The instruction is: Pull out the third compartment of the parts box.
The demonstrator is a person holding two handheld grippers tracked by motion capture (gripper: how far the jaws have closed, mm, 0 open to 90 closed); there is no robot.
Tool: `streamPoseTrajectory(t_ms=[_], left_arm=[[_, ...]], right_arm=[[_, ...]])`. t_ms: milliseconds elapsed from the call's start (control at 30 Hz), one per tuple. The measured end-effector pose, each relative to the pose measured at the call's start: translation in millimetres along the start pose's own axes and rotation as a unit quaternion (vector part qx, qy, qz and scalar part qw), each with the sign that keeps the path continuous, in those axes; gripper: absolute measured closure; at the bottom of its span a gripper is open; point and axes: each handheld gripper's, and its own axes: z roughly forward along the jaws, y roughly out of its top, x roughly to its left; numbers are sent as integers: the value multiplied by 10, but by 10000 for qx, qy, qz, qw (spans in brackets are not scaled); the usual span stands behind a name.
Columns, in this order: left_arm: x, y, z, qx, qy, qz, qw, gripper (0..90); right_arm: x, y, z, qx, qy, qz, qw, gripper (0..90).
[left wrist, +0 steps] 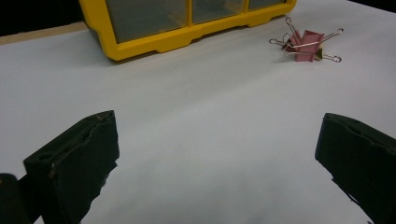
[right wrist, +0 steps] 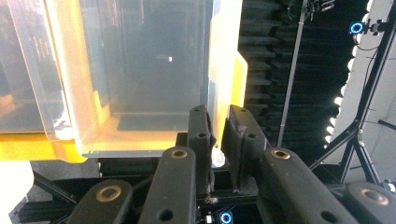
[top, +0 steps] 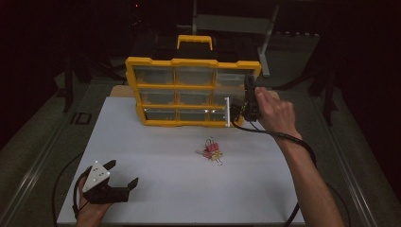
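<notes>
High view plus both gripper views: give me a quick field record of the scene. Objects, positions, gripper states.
surface: white board on the table
organizer: yellow drawer organizer standing upright at the far edge of the board, black handle on top
drawer: clear drawer at the organizer's lower right, pulled partly out
binder clips: small pink pile mid-board, in front of the organizer, touched by nothing
right gripper: shut on the drawer's front edge
left gripper: open, low over the near left of the board, holding nothing

The table (top: 156, 198) is seen from above and forward. From its near left corner, clips (left wrist: 306, 44) and yellow organizer (left wrist: 154, 42) are viewed low; both are shared with the high view. The organizer's clear drawer (right wrist: 140, 79) is viewed very closely.
</notes>
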Motion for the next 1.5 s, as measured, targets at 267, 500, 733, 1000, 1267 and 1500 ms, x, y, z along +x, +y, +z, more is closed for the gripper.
streamPoseTrajectory(t_ms=[267,500,733,1000,1267,1500], left_arm=[[-2,0,-1,-9,3,-3,10000,5],[-2,0,-1,-6,15,9,10000,5],[-3,2,-3,-10,14,24,10000,5],[7,-1,-10,-27,19,0,10000,5],[0,-1,-5,-21,19,-4,10000,5],[-1,0,-6,-24,16,2,10000,5]], right_arm=[[-30,-13,-103,-65,-1,-44,10000,804],[-46,-21,-174,-122,3,-91,9999,804],[-37,-38,-214,-139,74,-98,9998,801],[-46,-63,-283,-210,92,4,9997,802],[-55,-103,-376,-232,76,35,9997,802],[-59,-120,-449,-262,84,48,9996,801]])
